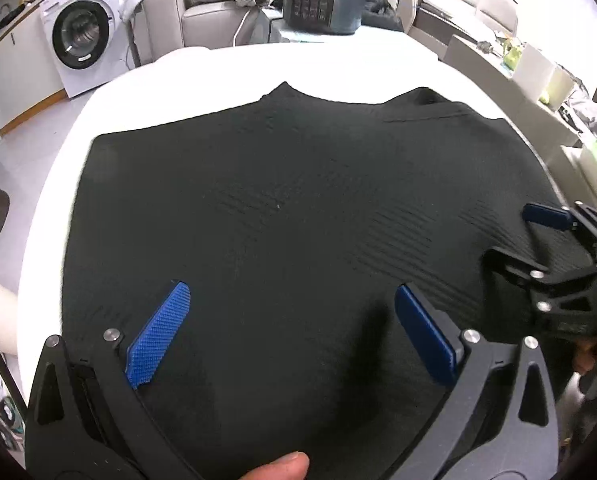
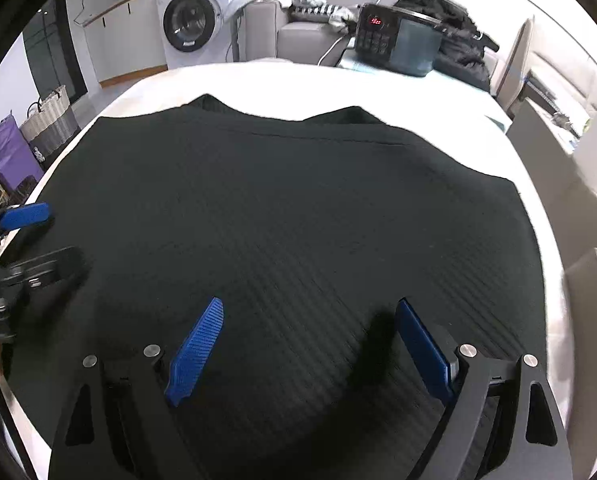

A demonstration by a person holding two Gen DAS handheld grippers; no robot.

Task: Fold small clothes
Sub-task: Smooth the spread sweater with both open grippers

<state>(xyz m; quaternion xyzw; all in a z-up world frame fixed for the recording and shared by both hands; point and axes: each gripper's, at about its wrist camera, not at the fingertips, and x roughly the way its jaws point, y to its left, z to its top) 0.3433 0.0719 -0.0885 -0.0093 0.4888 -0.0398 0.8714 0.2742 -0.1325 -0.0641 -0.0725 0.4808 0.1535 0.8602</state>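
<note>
A black ribbed garment (image 1: pixel 282 208) lies spread flat on a white table (image 1: pixel 226 64); it also shows in the right wrist view (image 2: pixel 290 208). My left gripper (image 1: pixel 292 292) is open, its blue pads hovering over the garment's near part. My right gripper (image 2: pixel 310 308) is open too, over the near right part. The right gripper shows at the right edge of the left wrist view (image 1: pixel 538 236), over the garment's right side. The left gripper shows at the left edge of the right wrist view (image 2: pixel 38 236). Neither holds cloth.
A dark cooker (image 1: pixel 322 0) with a red display stands at the table's far end, also in the right wrist view (image 2: pixel 394 40). A washing machine (image 1: pixel 78 36), a grey sofa (image 1: pixel 202 16) with clothes, shelves (image 1: pixel 538 76) on the right and baskets (image 2: pixel 46 120) on the left surround the table.
</note>
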